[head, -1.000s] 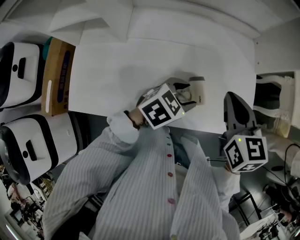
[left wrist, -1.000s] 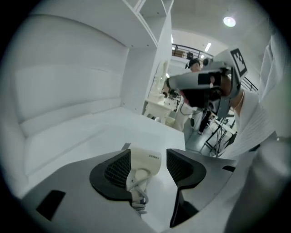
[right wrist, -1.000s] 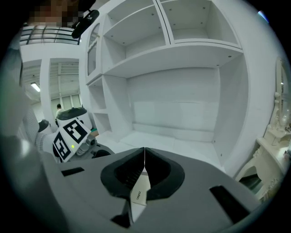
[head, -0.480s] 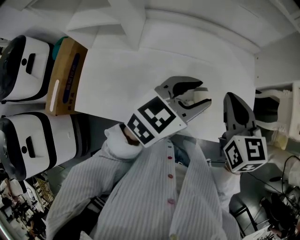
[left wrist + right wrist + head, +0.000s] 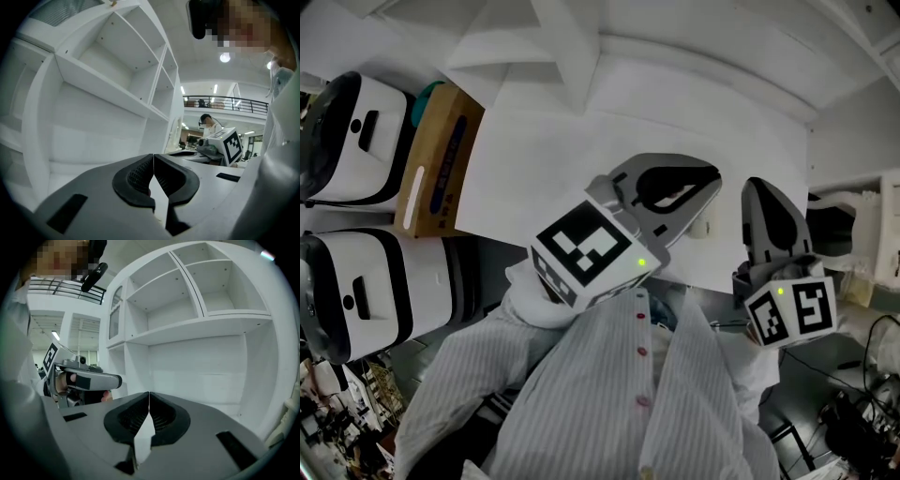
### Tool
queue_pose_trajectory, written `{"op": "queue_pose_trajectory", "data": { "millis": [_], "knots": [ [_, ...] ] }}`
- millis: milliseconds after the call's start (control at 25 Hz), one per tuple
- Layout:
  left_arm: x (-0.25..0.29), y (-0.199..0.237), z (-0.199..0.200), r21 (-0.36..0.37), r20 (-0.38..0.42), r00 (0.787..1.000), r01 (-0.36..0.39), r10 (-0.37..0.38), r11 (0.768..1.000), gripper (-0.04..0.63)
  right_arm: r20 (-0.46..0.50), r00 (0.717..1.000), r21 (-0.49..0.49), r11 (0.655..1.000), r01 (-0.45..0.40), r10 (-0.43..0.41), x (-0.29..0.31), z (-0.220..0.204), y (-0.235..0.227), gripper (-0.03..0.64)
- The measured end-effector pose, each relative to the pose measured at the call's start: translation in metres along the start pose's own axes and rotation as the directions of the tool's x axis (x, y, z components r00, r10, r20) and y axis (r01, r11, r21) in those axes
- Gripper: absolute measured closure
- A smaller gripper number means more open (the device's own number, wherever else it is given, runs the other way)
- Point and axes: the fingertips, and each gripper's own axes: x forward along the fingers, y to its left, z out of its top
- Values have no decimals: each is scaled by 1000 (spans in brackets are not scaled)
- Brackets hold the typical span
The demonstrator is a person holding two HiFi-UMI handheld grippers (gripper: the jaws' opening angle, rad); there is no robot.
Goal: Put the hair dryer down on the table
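Big stuff first: the white table (image 5: 534, 169) is a smooth matte slab. The white shelf unit (image 5: 93, 93) behind it is all flat boards and square empty cubbies. A cardboard box (image 5: 441, 164) sits at the table's left end, well apart from anything I'm working with. Now the change. A second ago my left gripper (image 5: 153, 158) was down at the hair dryer with its jaws wide. Since then it has let go and lifted well clear, and its jaws have just been closing. In the left gripper view the ribbed black pads (image 5: 136, 176) meet at the tips with nothing between them, just a little wedge of gap lower down. The right gripper (image 5: 149, 397) has come up a bit too and it's the same story: grey hard-plastic jaws pressed together, empty. So neither one is carrying anything. The hair dryer (image 5: 702, 226) is lying on the table near its front edge. In the head view only a cream, rounded bit peeks out from under the left gripper's jaws, between the two grippers. It looks like smooth plastic, but I can't make out more than that. I'd call the put-down done: it's on the table, released, and both grippers are off it. The only thing I'd watch is how close it sits to that edge.
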Motion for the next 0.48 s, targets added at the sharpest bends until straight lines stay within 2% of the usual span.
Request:
{"op": "queue_pose_trajectory", "data": {
  "millis": [80,480],
  "knots": [
    [-1,1,4,-12,10,1000,-1,2,1000,584,9,1000,-7,1000,-5,5,1,5,2,606],
    [1,5,11,18,-3,1000,-4,4,1000,586,-18,999,-30,999,-27,26,9,6,6,606]
  ]
}}
